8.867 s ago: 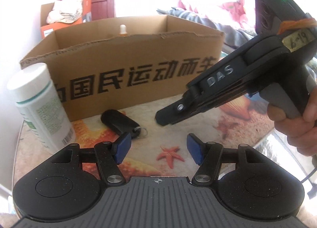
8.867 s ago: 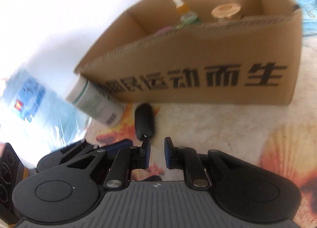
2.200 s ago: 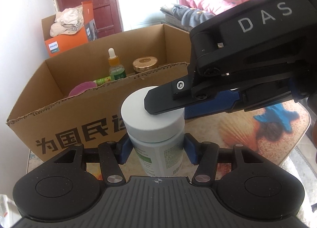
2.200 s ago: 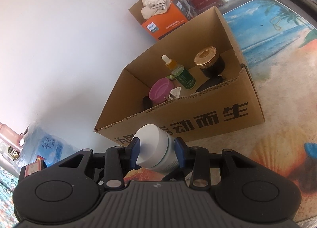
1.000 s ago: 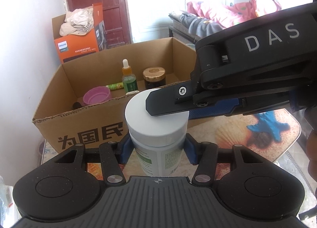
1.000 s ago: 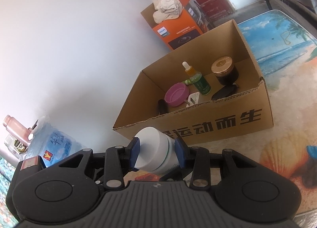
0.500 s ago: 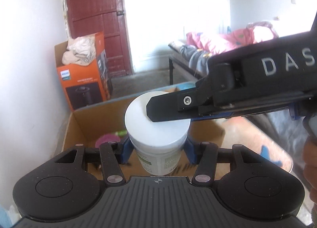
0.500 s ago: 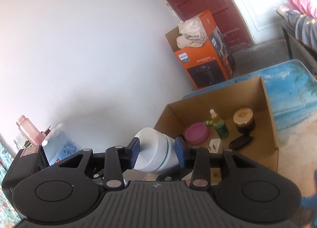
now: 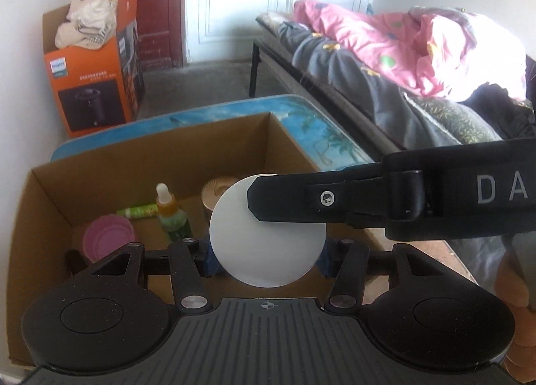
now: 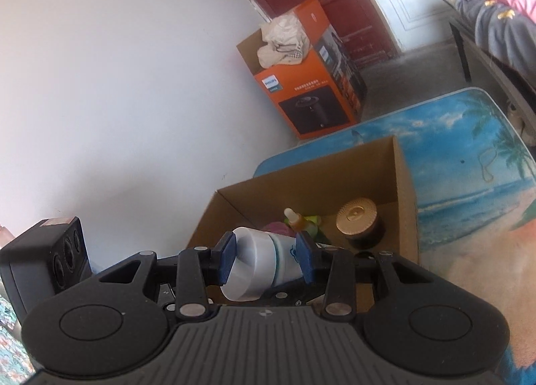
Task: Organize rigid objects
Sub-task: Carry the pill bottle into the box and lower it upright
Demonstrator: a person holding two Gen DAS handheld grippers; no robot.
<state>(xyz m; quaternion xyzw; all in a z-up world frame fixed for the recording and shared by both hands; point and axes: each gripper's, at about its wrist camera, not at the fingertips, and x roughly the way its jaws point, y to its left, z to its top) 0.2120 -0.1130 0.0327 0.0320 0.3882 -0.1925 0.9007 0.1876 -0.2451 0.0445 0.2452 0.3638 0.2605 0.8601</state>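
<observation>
A white pill bottle with a white cap (image 9: 268, 244) is held by both grippers above the open cardboard box (image 9: 43, 190). My left gripper (image 9: 266, 256) is shut on its body from below the cap. My right gripper (image 10: 266, 259) is shut on the bottle (image 10: 258, 262) near the cap, and its finger (image 9: 301, 197) crosses the cap in the left wrist view. In the box lie a pink lid (image 9: 109, 239), a green dropper bottle (image 9: 171, 214), a gold-capped jar (image 10: 360, 220) and a green tube (image 9: 137, 210).
The box (image 10: 405, 177) stands on a table with a beach-print cover (image 10: 469, 157). An orange Philips carton (image 9: 90, 73) stands on the floor behind. A bed with pink bedding (image 9: 402, 46) runs along the right. A white wall is on the left.
Both grippers have lifted the bottle higher and carried it forward over the box. The view now looks down into the box from above.
</observation>
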